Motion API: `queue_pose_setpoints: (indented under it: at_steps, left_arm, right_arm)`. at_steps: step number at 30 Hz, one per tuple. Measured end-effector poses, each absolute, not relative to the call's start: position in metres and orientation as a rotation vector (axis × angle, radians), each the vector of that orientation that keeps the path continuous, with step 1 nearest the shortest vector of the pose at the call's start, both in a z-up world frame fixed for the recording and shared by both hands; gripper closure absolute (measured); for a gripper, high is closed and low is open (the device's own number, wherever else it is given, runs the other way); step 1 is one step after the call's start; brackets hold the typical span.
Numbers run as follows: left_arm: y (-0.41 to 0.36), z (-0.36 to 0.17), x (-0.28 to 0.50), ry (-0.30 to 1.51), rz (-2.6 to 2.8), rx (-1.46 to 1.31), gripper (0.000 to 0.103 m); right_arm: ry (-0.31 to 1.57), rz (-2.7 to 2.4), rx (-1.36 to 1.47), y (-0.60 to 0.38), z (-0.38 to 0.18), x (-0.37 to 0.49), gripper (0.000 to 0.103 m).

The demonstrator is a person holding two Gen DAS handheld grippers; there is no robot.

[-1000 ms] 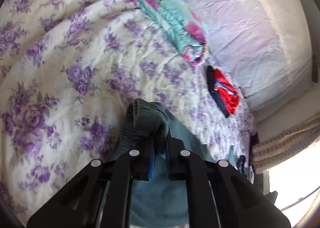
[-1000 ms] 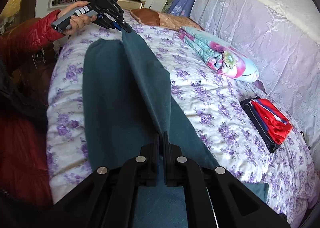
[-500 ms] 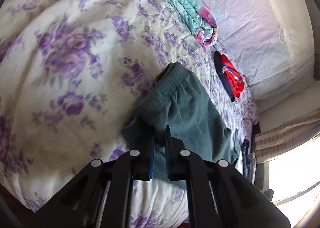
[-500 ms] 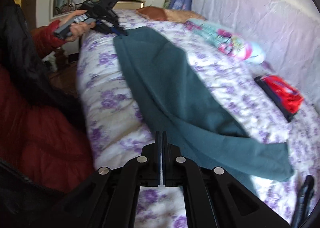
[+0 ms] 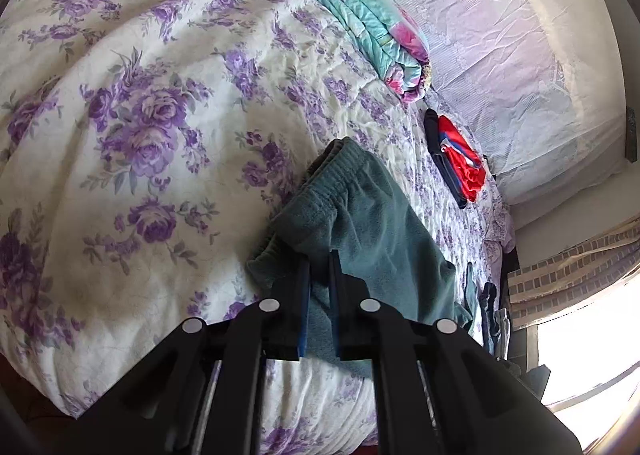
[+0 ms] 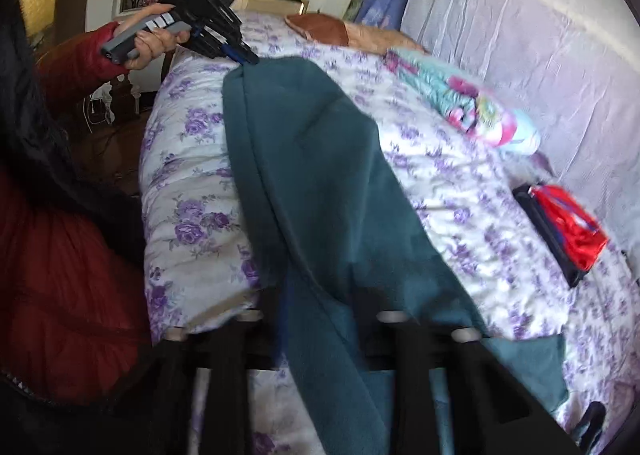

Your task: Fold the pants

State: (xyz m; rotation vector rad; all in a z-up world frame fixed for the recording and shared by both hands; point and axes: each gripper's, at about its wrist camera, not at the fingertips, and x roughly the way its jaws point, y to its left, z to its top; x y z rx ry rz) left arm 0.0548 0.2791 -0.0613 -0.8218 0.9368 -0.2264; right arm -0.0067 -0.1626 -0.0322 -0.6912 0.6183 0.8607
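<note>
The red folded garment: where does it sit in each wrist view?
Left wrist view: red folded garment at right of centre, beyond the teal pants.
Right wrist view: far right edge, mid-height.
Shared landmark: the turquoise floral quilt roll, further up the bed in both.

floral bed [image 5: 120,115] (quilted), teal pants [image 5: 360,223]; folded blanket [image 5: 360,23]

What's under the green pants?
Under the green pants lies the purple-flowered bedspread, showing all around them. Whatever else might sit beneath the fabric is covered and cannot be seen.
</note>
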Motion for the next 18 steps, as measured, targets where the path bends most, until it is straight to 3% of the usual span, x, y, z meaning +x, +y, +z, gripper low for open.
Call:
queue_pose_setpoints:
  at_steps: [10, 12, 18]
  left_arm:
    - [0.278, -0.065, 0.060, 0.948, -0.224, -0.821, 0.095]
    - [0.277, -0.065, 0.061, 0.950, -0.223, -0.821, 0.095]
    - [0.274, -0.052, 0.056, 0.914, -0.228, -0.790, 0.096]
  right_arm:
    - [0.619, 0.842, -0.757, -0.166, -0.039, -0.012, 0.089]
    - [0.586, 0.819, -0.792, -0.163, -0.040, -0.014, 0.100]
    - [0.532, 0.796, -0.730, -0.171, -0.008, -0.026, 0.100]
